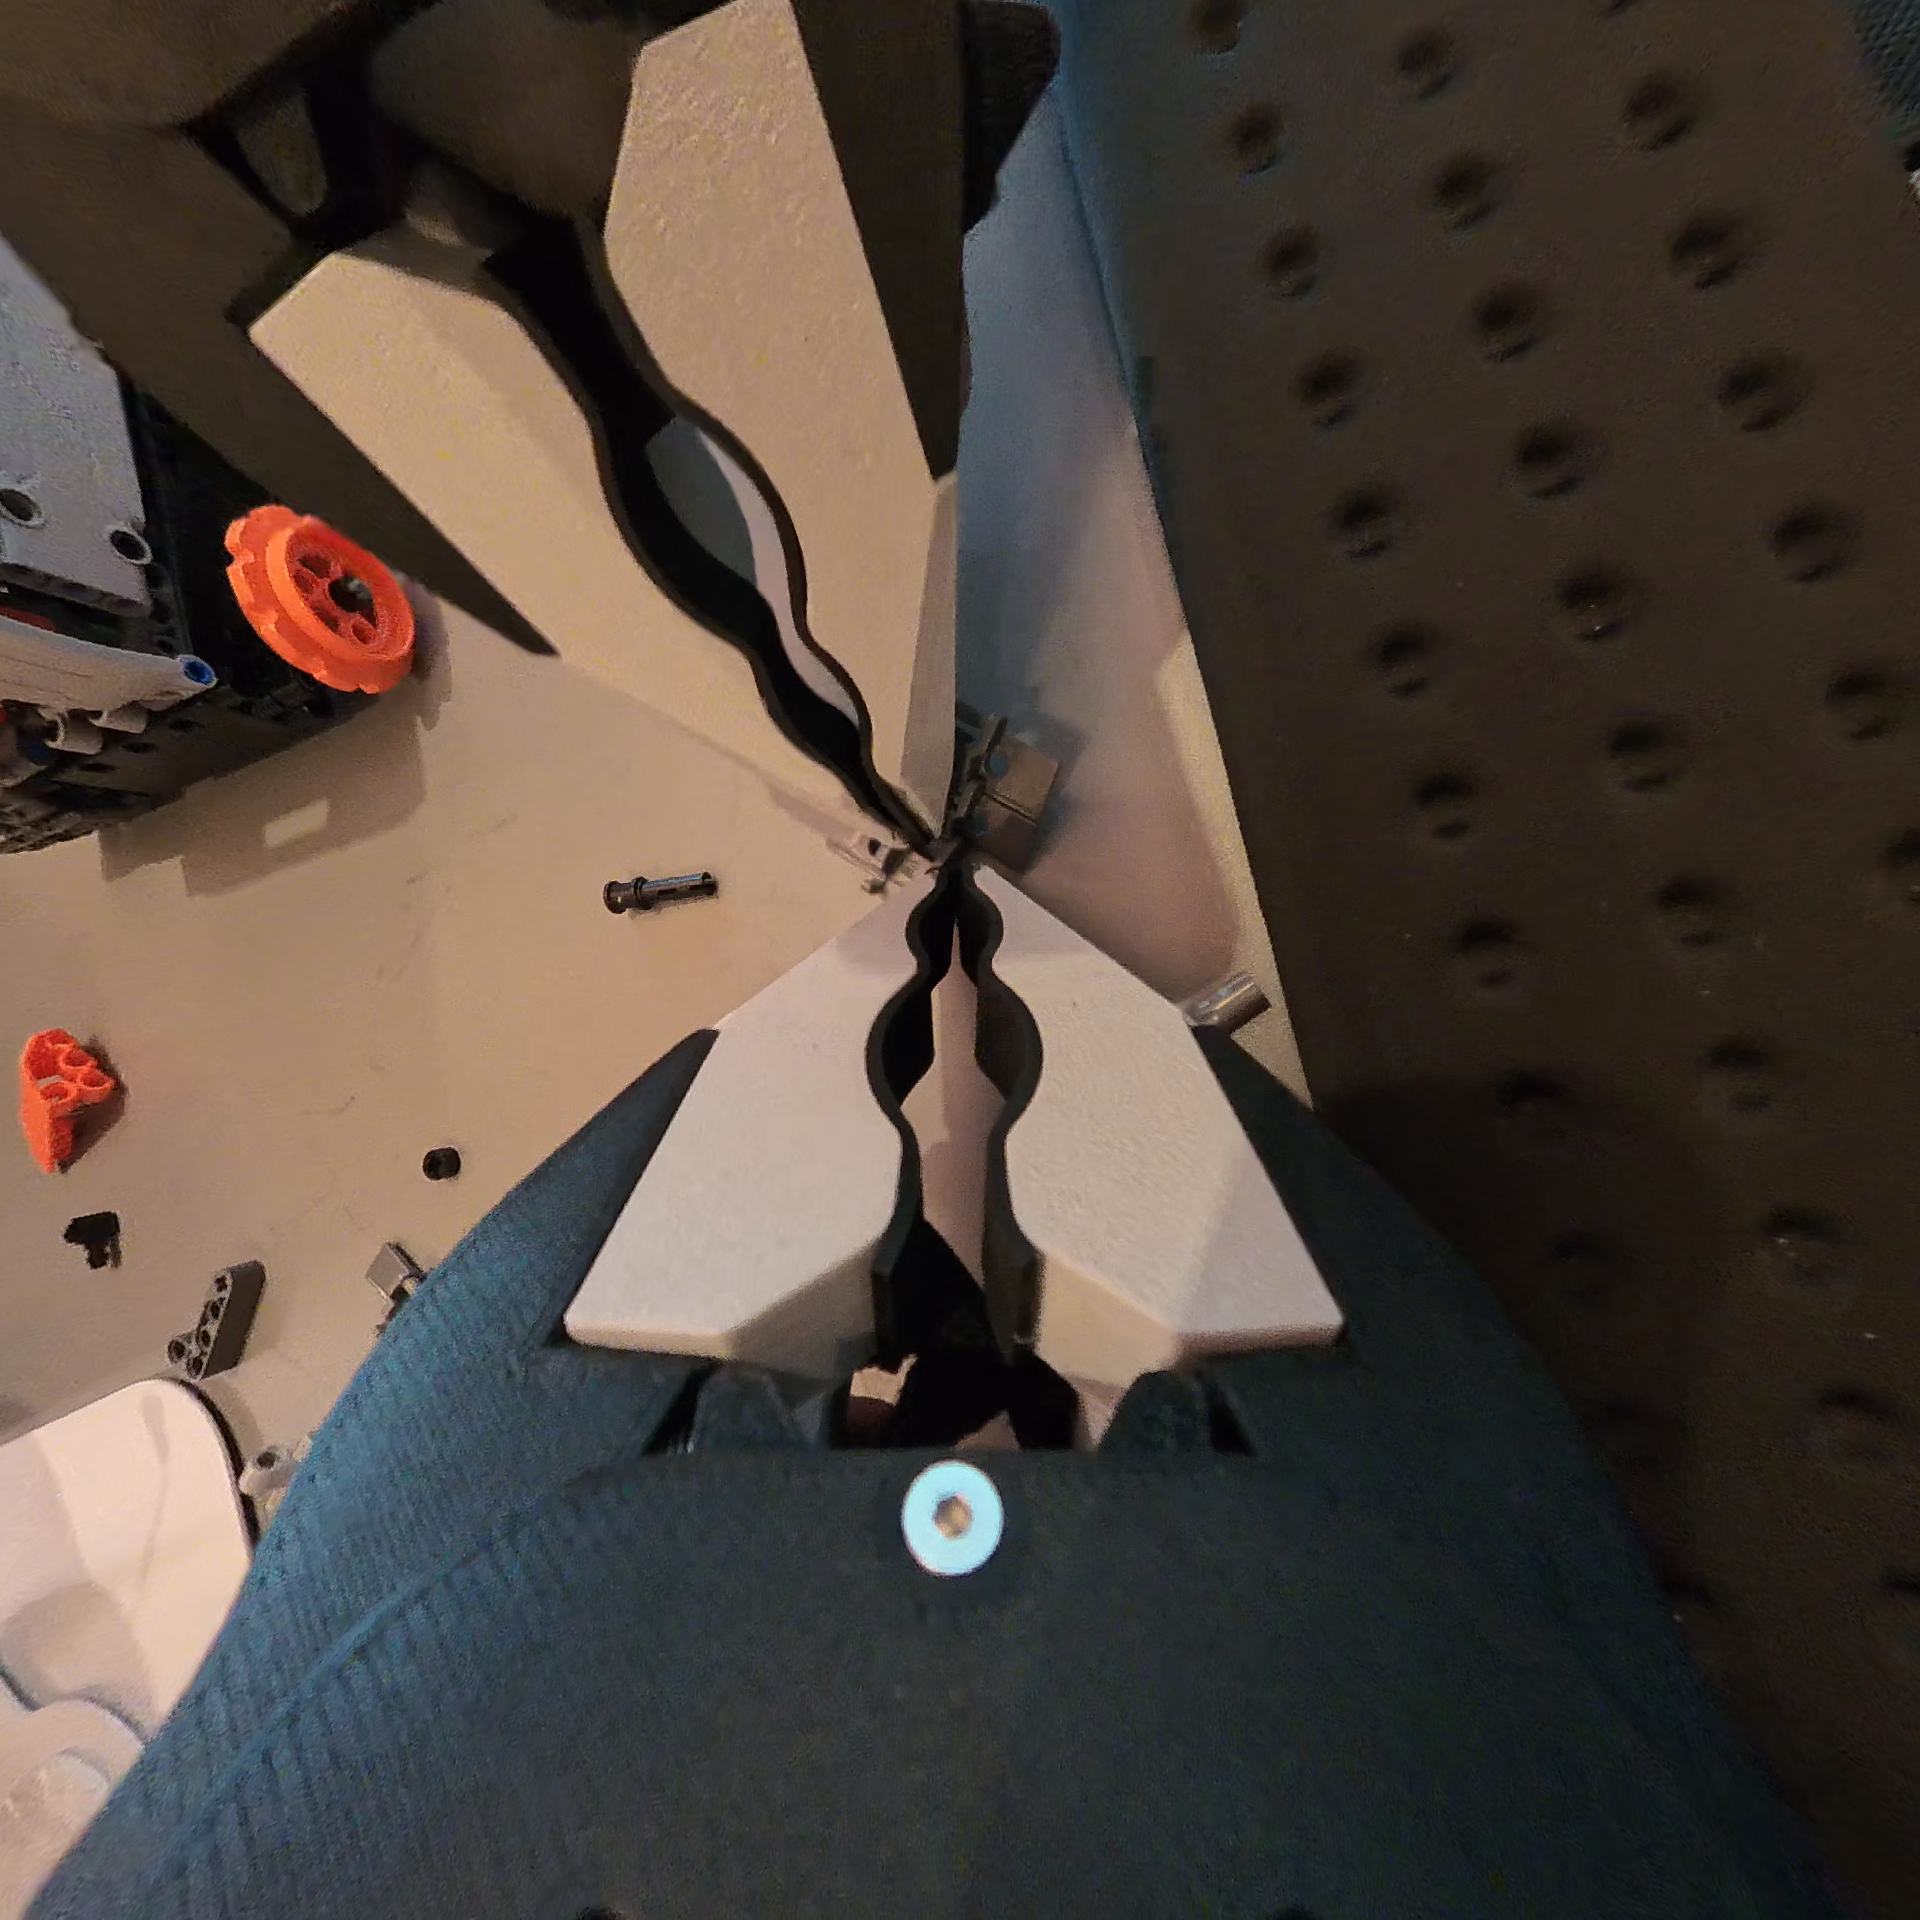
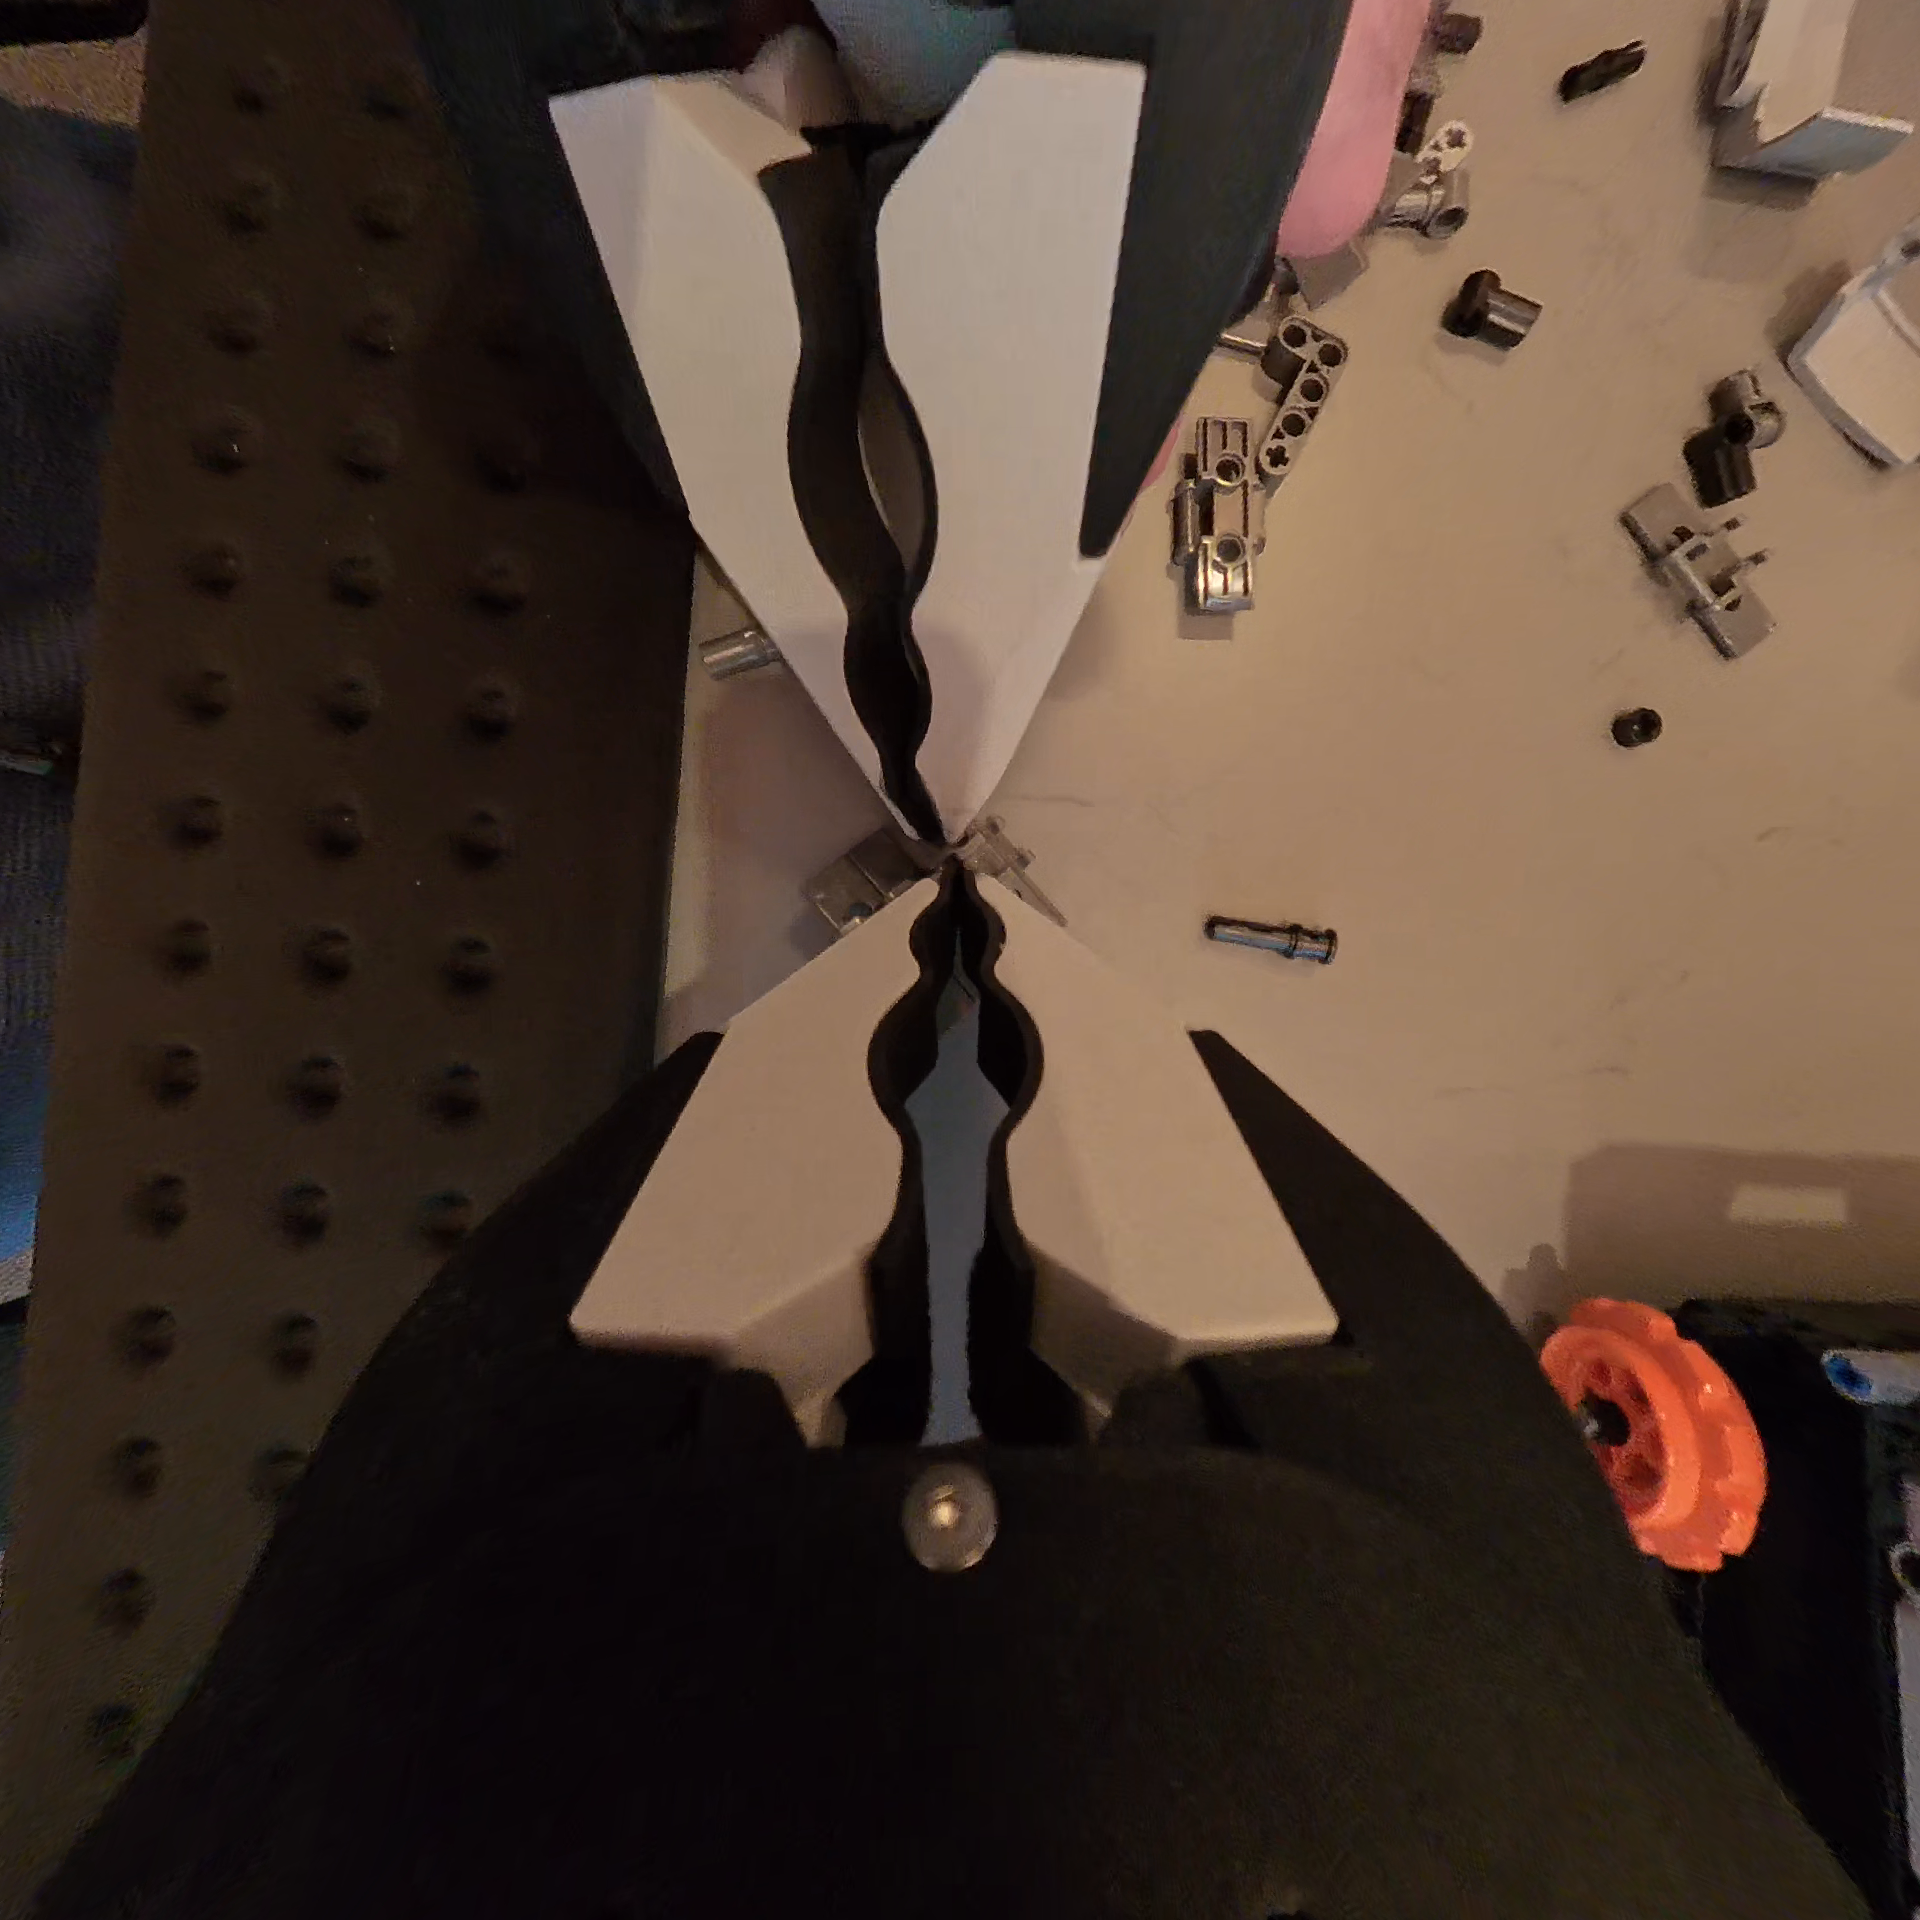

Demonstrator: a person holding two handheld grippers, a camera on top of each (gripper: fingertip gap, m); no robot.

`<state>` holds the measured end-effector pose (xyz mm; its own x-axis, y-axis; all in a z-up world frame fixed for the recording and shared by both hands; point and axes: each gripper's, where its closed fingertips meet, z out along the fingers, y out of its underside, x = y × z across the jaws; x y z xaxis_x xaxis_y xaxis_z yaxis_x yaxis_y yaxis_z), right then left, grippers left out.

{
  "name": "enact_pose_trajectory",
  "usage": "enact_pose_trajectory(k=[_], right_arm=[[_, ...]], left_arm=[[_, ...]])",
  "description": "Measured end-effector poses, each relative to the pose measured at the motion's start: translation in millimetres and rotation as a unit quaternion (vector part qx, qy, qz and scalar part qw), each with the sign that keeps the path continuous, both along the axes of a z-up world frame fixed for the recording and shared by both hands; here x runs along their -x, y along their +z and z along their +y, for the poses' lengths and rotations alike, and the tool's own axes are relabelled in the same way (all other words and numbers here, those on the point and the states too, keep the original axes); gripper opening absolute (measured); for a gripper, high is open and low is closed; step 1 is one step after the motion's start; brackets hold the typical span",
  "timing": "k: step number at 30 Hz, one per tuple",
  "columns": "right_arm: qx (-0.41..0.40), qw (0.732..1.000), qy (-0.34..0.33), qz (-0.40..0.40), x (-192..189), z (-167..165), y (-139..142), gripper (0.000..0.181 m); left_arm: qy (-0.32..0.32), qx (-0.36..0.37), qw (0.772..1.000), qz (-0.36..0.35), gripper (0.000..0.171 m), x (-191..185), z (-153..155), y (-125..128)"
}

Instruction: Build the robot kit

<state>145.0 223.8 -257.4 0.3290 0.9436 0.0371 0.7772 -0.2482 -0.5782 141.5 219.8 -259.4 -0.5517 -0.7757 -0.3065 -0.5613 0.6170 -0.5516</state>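
We cannot make out the shape of the small grey piece (image 1: 982,774) pinched where the two claws' tips meet; their white fingers (image 1: 769,416) cover most of it. A grey peg (image 2: 740,655) is half hidden behind a finger. The dark machine with the orange wheel (image 2: 1652,1444) is cut off by the picture's edge, as is a white tub (image 1: 114,1517) on the counter (image 1: 416,1039). The far pieces (image 2: 1434,177) blur together.

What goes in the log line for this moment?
left claw: shut on small grey connector piece | right claw: shut on same piece | both tip to tip above table
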Motion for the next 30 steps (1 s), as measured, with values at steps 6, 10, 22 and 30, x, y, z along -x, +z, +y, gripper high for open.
enact_pose_trajectory(k=[6, 10, 22, 30], right_arm=[[-0.02, 1.0, -0.015, 0.017, -10, -5, 2, 0.0], [-0.027, 0.999, -0.011, 0.034, -9, -12, 4, 0.0], [-0.069, 0.997, -0.021, 0.037, -7, -14, 3, 0.0], [-0.089, 0.995, -0.049, 0.022, -17, -5, 2, 0.0]], left_arm=[[0.011, 0.016, 1.0, -0.01, 0.0, -1, 1, 7], [0.021, 0.005, 1.0, -0.014, 0.003, -2, 0, 6], [0.05, 0.01, 0.999, -0.004, 0.006, -6, 4, 3], [0.053, -0.003, 0.999, -0.004, 0.008, -6, 5, -1]])
